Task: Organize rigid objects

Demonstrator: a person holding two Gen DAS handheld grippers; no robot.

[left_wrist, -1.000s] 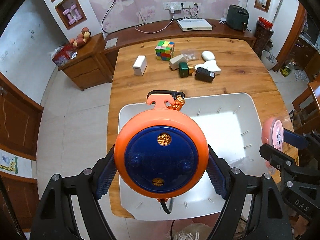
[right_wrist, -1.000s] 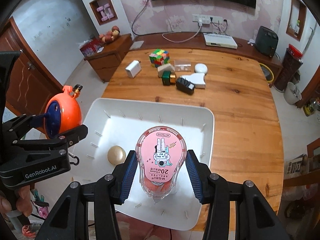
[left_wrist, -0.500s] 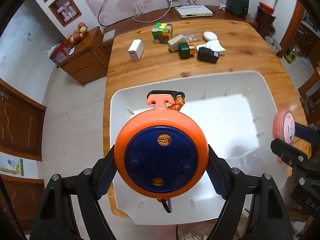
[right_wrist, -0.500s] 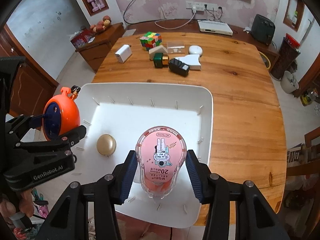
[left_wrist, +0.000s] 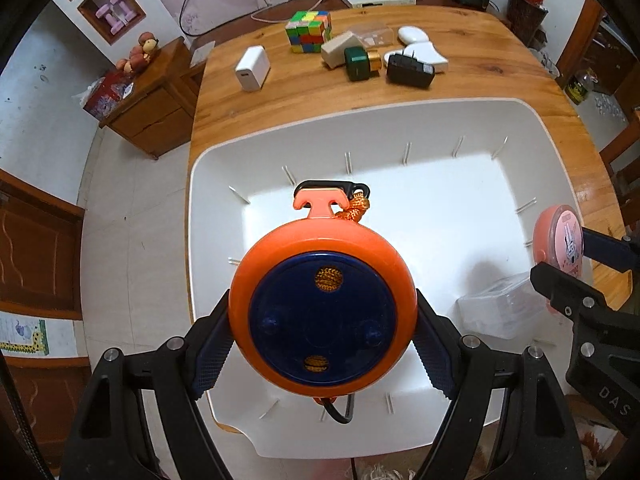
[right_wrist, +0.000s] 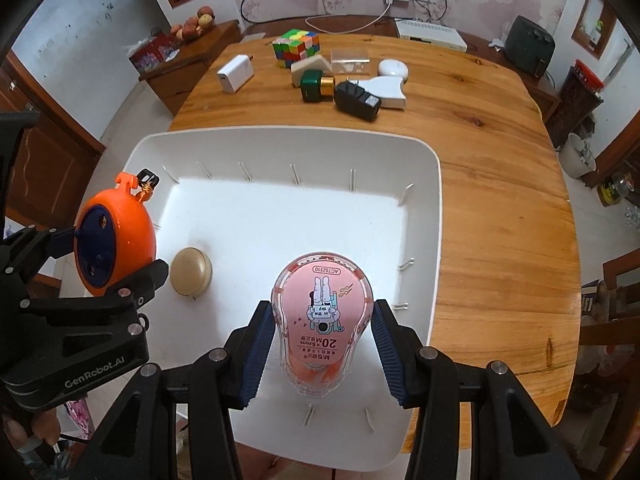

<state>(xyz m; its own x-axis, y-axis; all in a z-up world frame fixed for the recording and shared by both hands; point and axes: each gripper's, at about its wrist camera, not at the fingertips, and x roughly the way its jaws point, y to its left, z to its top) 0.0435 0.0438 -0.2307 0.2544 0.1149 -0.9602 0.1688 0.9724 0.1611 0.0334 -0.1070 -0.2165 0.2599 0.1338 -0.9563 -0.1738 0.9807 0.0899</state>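
My left gripper [left_wrist: 322, 344] is shut on a round orange reel with a blue face [left_wrist: 322, 316], held above the left part of the white bin [left_wrist: 400, 128]. That reel [right_wrist: 114, 242] also shows at the left of the right wrist view. My right gripper [right_wrist: 322, 344] is shut on a pink correction-tape dispenser [right_wrist: 322, 312], over the bin's [right_wrist: 436, 208] near right part. The dispenser [left_wrist: 560, 236] shows at the right edge of the left wrist view. Inside the bin lie a beige round object [right_wrist: 190, 271] and a clear plastic box [left_wrist: 500, 312].
On the wooden table [right_wrist: 500, 160] beyond the bin lie a colour cube [right_wrist: 296, 46], a white charger [right_wrist: 235, 73], a green box [right_wrist: 314, 85], a black plug adapter [right_wrist: 357, 101], white pieces [right_wrist: 390, 88] and a clear case [right_wrist: 350, 60]. A cabinet [left_wrist: 152, 108] stands left.
Both grippers have sunk toward the bin with their objects held; the bin looks larger and the table items have slid toward the top of both views.
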